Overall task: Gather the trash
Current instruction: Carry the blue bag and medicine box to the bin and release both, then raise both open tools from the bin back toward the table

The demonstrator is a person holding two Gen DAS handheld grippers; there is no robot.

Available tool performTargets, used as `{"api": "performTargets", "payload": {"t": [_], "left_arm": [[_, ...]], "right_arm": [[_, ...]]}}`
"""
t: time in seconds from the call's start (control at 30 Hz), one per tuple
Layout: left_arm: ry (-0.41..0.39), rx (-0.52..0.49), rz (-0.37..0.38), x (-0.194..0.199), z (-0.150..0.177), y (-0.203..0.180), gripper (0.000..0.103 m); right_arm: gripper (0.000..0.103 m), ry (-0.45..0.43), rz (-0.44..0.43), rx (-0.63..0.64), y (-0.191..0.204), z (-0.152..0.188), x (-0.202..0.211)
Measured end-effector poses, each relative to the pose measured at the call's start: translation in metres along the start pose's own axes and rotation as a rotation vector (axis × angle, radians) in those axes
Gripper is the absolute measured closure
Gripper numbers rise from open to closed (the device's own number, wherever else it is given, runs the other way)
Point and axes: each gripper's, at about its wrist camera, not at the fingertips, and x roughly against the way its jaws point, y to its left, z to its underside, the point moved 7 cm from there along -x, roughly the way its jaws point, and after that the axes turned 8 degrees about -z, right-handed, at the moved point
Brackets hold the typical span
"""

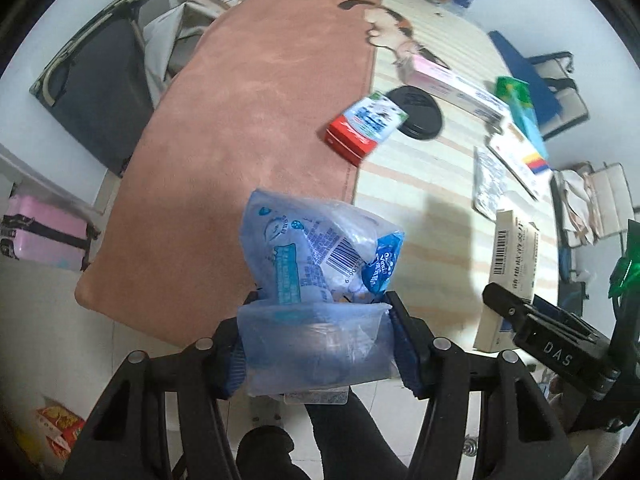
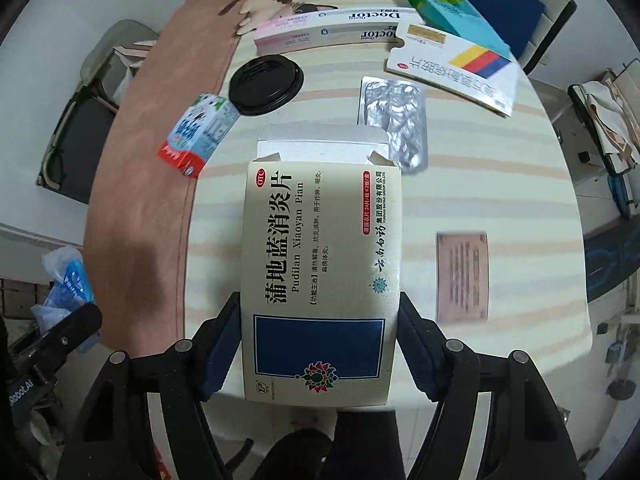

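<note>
- The cream medicine box (image 2: 320, 280) sits clamped between the fingers of the right hand-held gripper (image 2: 320, 344), long axis running straight out along the fingers, opened flap end pointing away over the desk (image 2: 500, 200).
- The left hand-held gripper (image 1: 318, 340) is closed on a crumpled blue plastic wrapper (image 1: 316, 256), held above the near desk edge; the right gripper with its box is just to its right.
- Trash left on the desk lies ahead of both: a red-and-blue small carton (image 2: 198, 136) on the left, nearer the left gripper; a black lid (image 2: 265, 84), foil blister sheet (image 2: 394, 124) and pink long box (image 2: 328, 32) further out.
- The desk carries a striped cloth beside a pink-brown mat (image 1: 248, 120); bags and chairs crowd the floor around.
</note>
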Motion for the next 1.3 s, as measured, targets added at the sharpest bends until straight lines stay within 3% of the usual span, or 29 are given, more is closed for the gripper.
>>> {"api": "performTargets", "payload": {"t": [0.17,0.37,0.53,0.67,0.9,0.93,0.97,1.0,1.07,1.13,1.17,1.3], "left_arm": [[-0.002,-0.061,0.061,-0.008,0.014,-0.027,0.046],[0.09,-0.114,0.144,-0.025,0.089,-0.022,0.046],[0.246,-0.112,0.139,-0.088,0.155,-0.009,0.046],[0.334,-0.089,0.125,-0.158,0.187,-0.004,0.046],[0.443,-0.085,0.138,-0.297,0.219,-0.009,0.044],[0.451,-0.084,0.133,-0.308,0.223,-0.006,0.04],[0.457,-0.08,0.122,-0.326,0.226,-0.004,0.025],[0.455,-0.077,0.11,-0.341,0.228,-0.001,0.015],[0.45,-0.07,0.083,-0.358,0.232,0.009,0.009],[0.426,-0.069,0.03,-0.374,0.234,0.018,0.009],[0.411,-0.068,0.008,-0.376,0.236,0.023,0.009],[0.316,-0.08,-0.127,-0.384,0.237,0.04,0.009]], "right_arm": [[0.029,-0.037,-0.013,-0.051,0.003,0.057,0.016],[0.029,-0.025,-0.023,-0.151,-0.002,0.156,0.006],[0.029,0.09,-0.01,-0.244,-0.026,0.245,-0.052],[0.029,0.169,-0.011,-0.28,-0.048,0.292,-0.12],[0.029,0.228,-0.054,-0.304,-0.078,0.333,-0.259],[0.029,0.229,-0.06,-0.303,-0.081,0.336,-0.276],[0.029,0.228,-0.071,-0.303,-0.085,0.339,-0.295],[0.028,0.227,-0.088,-0.302,-0.088,0.342,-0.315],[0.028,0.232,-0.125,-0.309,-0.093,0.347,-0.346],[0.014,0.235,-0.158,-0.321,-0.098,0.354,-0.373],[0.0,0.235,-0.153,-0.32,-0.1,0.354,-0.385],[0.0,0.233,-0.101,-0.29,-0.107,0.36,-0.408]]}}
